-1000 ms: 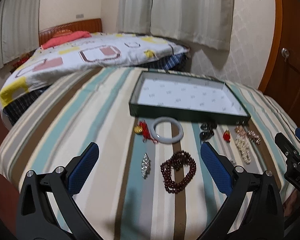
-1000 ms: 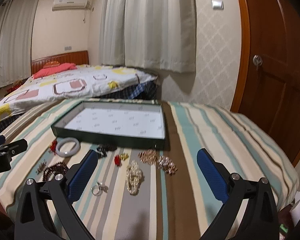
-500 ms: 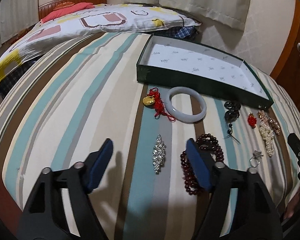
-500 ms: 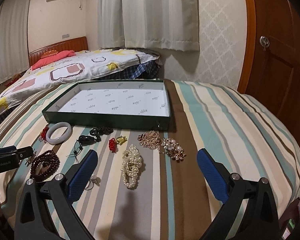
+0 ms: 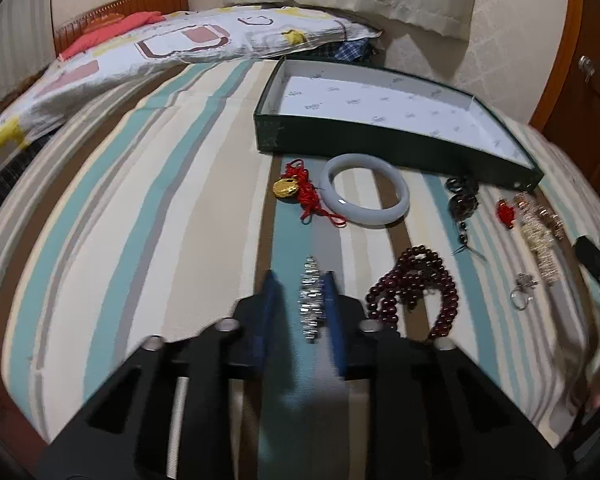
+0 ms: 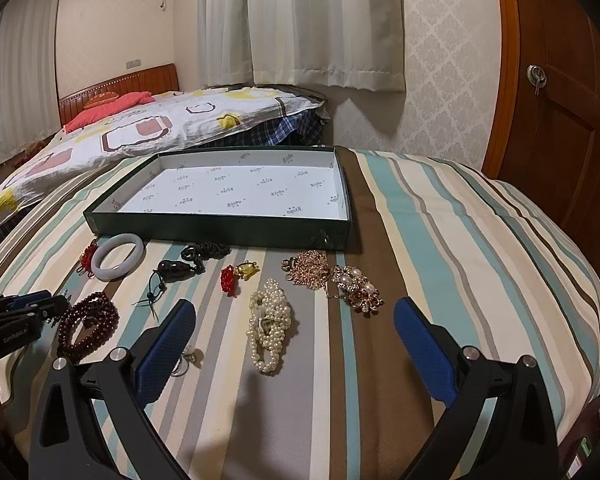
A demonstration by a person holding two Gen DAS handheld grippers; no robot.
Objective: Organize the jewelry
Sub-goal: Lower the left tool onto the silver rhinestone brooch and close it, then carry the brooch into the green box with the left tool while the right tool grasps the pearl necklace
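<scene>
My left gripper (image 5: 300,300), jaws just closing, pinches the silver brooch (image 5: 311,303); lift straight, avoiding bedcover (image 5: 140,220); right gripper (image 6: 296,340) spread.

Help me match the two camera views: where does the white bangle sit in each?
Left wrist view: white bangle lies upper centre, just below the green tray.
Right wrist view: white bangle lies far left, by the tray's near left corner.
Shared landmark: the tray.

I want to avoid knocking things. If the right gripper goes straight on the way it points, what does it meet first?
Probably the pearl necklace, lying between the open fingers of the right gripper; depth is uncertain.
</scene>
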